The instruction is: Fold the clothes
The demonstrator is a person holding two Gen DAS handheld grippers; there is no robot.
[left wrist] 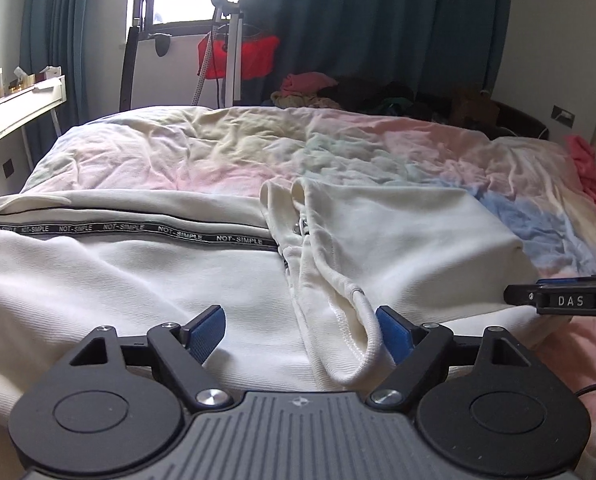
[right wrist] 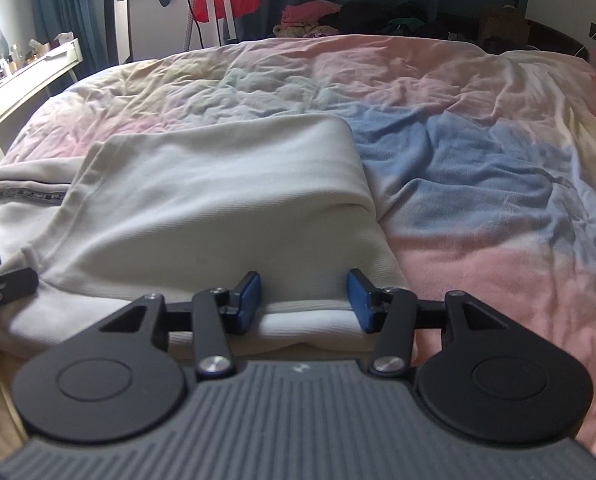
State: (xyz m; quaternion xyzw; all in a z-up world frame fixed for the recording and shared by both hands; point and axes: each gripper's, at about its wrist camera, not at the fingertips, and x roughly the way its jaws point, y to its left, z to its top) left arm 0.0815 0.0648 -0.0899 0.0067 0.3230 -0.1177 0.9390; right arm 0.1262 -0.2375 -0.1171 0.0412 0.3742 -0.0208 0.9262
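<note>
A white garment (left wrist: 138, 280) with a black "NOT-SIMPLE" stripe (left wrist: 158, 229) lies spread on the bed, its right part folded over (left wrist: 398, 232). My left gripper (left wrist: 298, 316) is open just above it, and a hemmed loop of the fabric (left wrist: 362, 344) rests against the inner side of its right pad. In the right wrist view my right gripper (right wrist: 303, 280) stands about half open over the near edge of the folded part (right wrist: 218, 200). Fabric lies flat between its pads, which do not pinch it. Each gripper shows at the edge of the other's view.
A crumpled pastel bedspread (left wrist: 338, 144) covers the bed. A pile of clothes (left wrist: 338, 92) lies along the far side, and a pink cloth (left wrist: 590, 176) at the right edge. A white desk (left wrist: 18, 100) with small bottles stands on the left. A red garment (left wrist: 254, 56) hangs by the window.
</note>
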